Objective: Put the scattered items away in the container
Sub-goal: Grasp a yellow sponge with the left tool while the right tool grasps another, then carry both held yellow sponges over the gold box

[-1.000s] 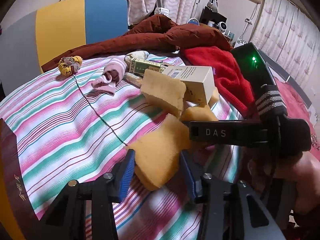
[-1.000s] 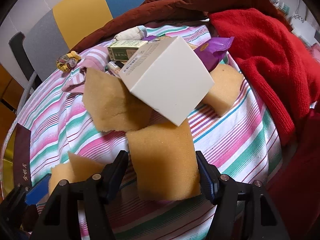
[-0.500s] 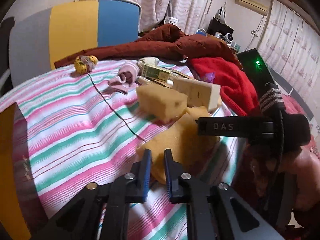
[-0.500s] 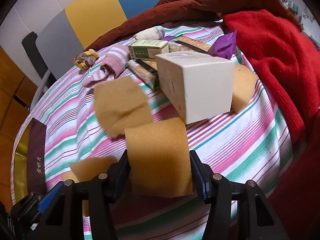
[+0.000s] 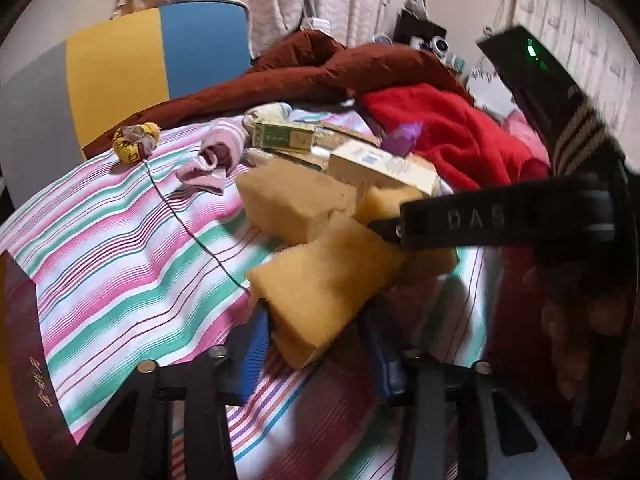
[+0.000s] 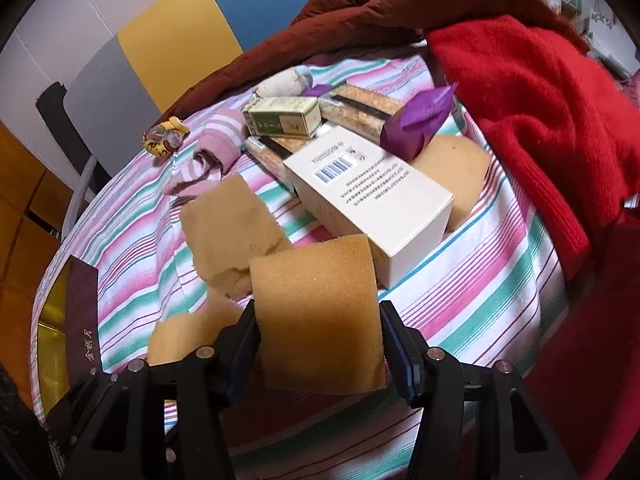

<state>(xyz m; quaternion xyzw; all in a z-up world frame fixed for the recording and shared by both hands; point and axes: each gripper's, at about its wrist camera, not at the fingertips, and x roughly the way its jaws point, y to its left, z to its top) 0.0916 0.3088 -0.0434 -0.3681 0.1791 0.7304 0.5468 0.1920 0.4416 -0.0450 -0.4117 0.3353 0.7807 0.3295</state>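
Sponge blocks lie scattered on the striped bedsheet (image 6: 500, 264). Low in the right wrist view, the right tongs (image 6: 318, 338) are clamped on one yellow sponge (image 6: 316, 312), just below a white box (image 6: 372, 196). Low in the left wrist view, the left tongs (image 5: 320, 344) have just been opening, and another sponge (image 5: 320, 292) sits between them; whether they press it I cannot tell.

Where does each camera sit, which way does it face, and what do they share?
Left wrist: on the left tool, facing down across the striped bed; just-opened jaws flank the near sponge; the right hand shows.
Right wrist: on the right tool, facing down the bed; just-closed jaws pinch the square sponge.
Shared: the white box, pink sock.
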